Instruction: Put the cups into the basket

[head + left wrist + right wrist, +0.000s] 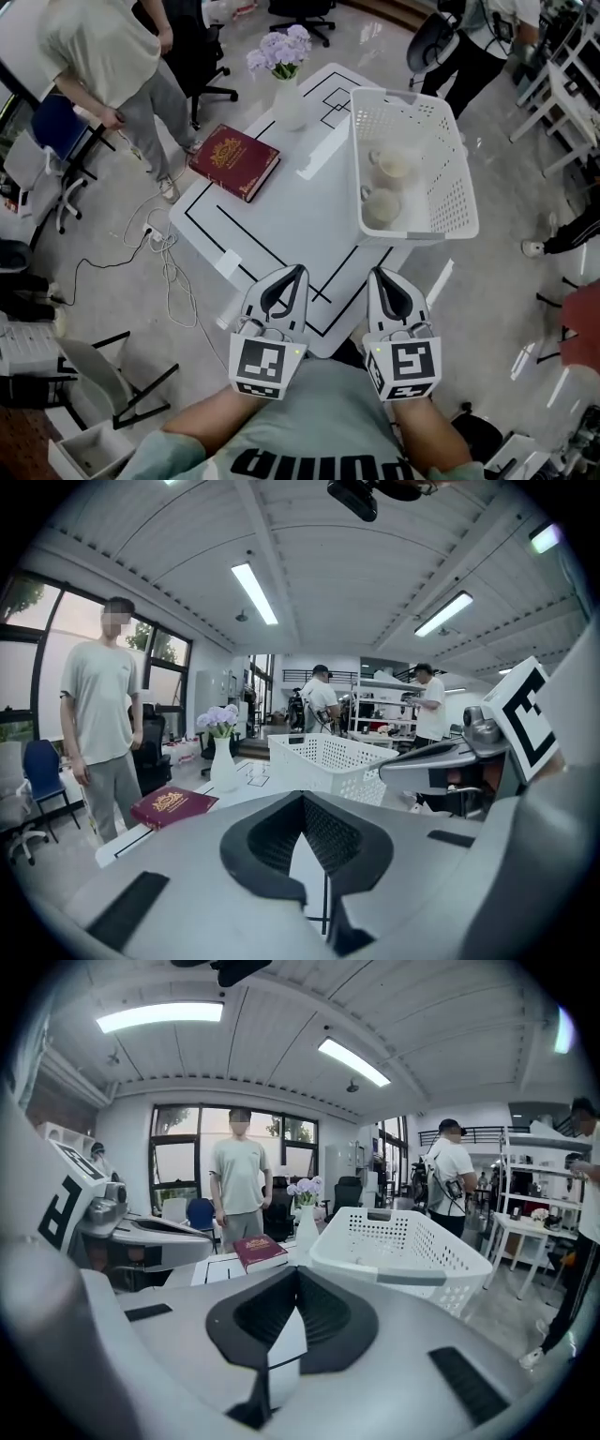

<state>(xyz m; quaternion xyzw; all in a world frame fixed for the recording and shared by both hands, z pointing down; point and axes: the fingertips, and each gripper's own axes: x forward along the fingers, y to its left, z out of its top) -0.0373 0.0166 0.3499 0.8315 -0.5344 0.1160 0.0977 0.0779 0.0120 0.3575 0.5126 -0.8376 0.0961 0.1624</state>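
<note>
A white slotted basket (pixel 452 192) stands on the right part of the white table (pixel 300 211). Two pale cups lie inside it, one (pixel 395 163) farther from me and one (pixel 382 206) nearer. My left gripper (pixel 298 272) and right gripper (pixel 376 274) hover side by side over the table's near edge, both shut with nothing between the jaws, short of the basket. The left gripper view shows its joined jaws (pixel 302 797) aimed at the basket (pixel 323 761). In the right gripper view the shut jaws (pixel 297 1269) point left of the basket (pixel 403 1237); the cups are hidden there.
A red book (pixel 234 161) lies on the table's left side, and a white vase of lilac flowers (pixel 286 98) stands at the back. A person (pixel 112 56) stands left of the table, others at the back right. Cables (pixel 164 253) trail on the floor; office chairs stand around.
</note>
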